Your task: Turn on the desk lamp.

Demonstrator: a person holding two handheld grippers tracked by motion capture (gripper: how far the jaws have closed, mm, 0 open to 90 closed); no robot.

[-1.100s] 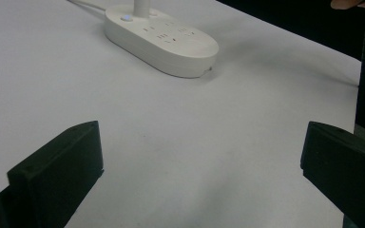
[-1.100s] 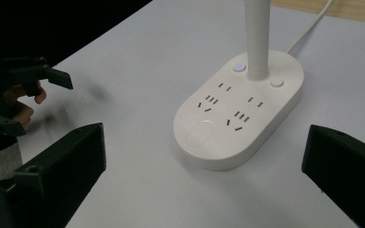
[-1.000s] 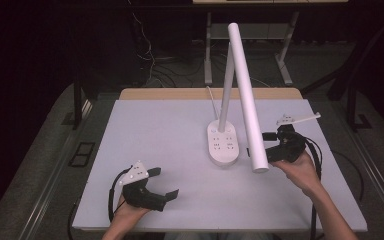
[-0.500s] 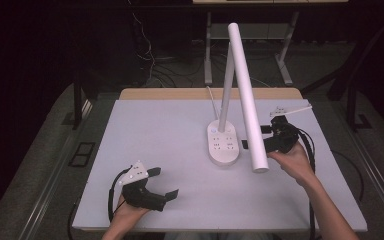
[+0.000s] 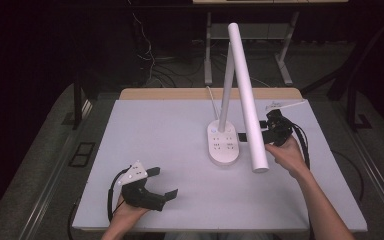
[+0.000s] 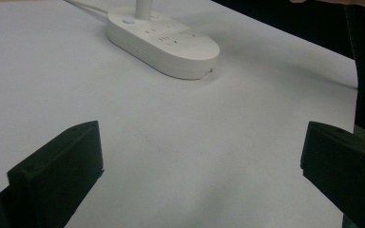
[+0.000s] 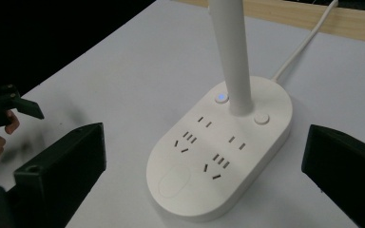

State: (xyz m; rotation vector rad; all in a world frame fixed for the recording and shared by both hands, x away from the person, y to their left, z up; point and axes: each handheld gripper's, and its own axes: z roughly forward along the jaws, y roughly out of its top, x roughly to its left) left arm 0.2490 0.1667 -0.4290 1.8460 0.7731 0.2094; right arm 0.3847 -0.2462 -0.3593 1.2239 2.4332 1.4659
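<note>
Desk lamp [image 5: 224, 142]: white, with an oval base carrying socket outlets and a lit blue button [image 7: 221, 98]. It stands upright on the tabletop [image 5: 170, 130], right of centre. Its tubular head [image 5: 247, 95] slopes down toward the near edge.

No text, label or number can be read anywhere, including on the lamp base [image 7: 218, 156].

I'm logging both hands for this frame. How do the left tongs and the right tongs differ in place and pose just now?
The left tongs sit at the near left of the white table, far from the white desk lamp base with sockets; the right tongs are right beside that base, under the white tube-shaped lamp head. The left tongs point at bare tabletop; the right tongs point at the base. Both are open and empty.
</note>
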